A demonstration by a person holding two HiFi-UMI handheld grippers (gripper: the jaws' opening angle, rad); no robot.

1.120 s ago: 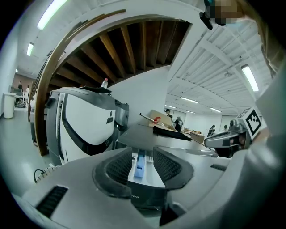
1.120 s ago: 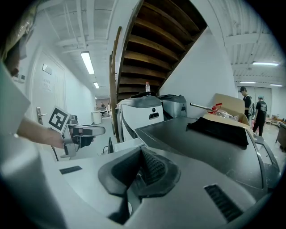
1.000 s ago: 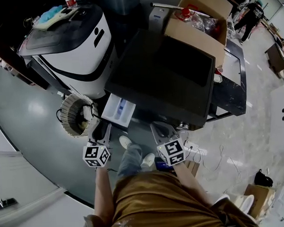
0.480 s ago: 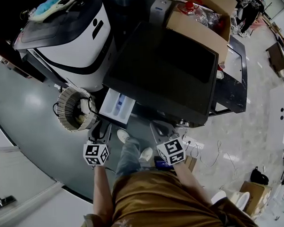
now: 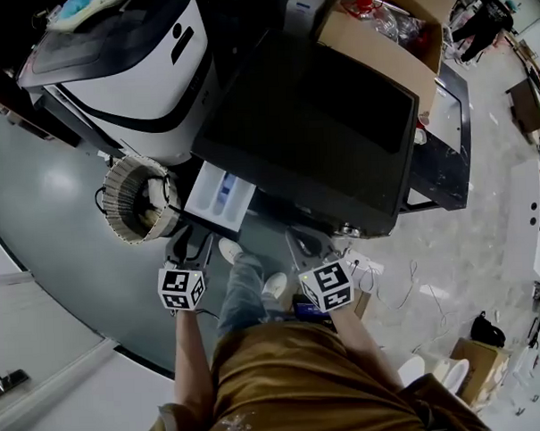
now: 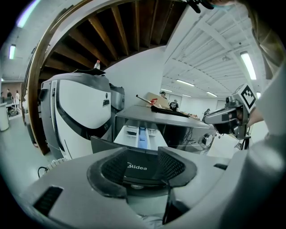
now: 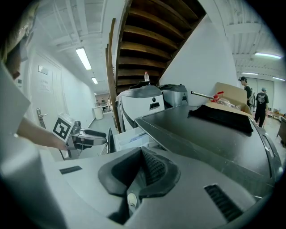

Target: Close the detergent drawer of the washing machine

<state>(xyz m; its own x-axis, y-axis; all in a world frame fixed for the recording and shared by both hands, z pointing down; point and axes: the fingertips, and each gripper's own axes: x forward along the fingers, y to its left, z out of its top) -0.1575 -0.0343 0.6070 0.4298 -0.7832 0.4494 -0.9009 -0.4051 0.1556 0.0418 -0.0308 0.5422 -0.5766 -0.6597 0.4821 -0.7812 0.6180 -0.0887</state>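
Detergent drawer (image 5: 221, 196) stands pulled out of the washing machine (image 5: 311, 132), at the left end of its front face and reaching toward me. Its white tray lies open to the ceiling, with a blue insert down the middle. In my left gripper view the drawer (image 6: 141, 133) shows its dark front panel nearest me, printed with a brand name, and that panel sits right in the gap between my jaws.

My left gripper (image 5: 190, 241) is just on the near side of the drawer's front. Its jaws are spread wide and opening, and the pads (image 6: 172, 163) press on nothing, though the panel shows between them. My right gripper (image 5: 303, 243) hangs further right, in front of the washer's dark face and apart from the drawer. Its jaws (image 7: 142, 153) are closed together and hold nothing.

Left of the drawer a ribbed coil (image 5: 134, 210) sits on the grey floor (image 5: 56, 228). Beyond it stands a white machine (image 5: 134, 73) with a dark band. On the far right side of the washer's top rests a cardboard box (image 5: 383, 40).
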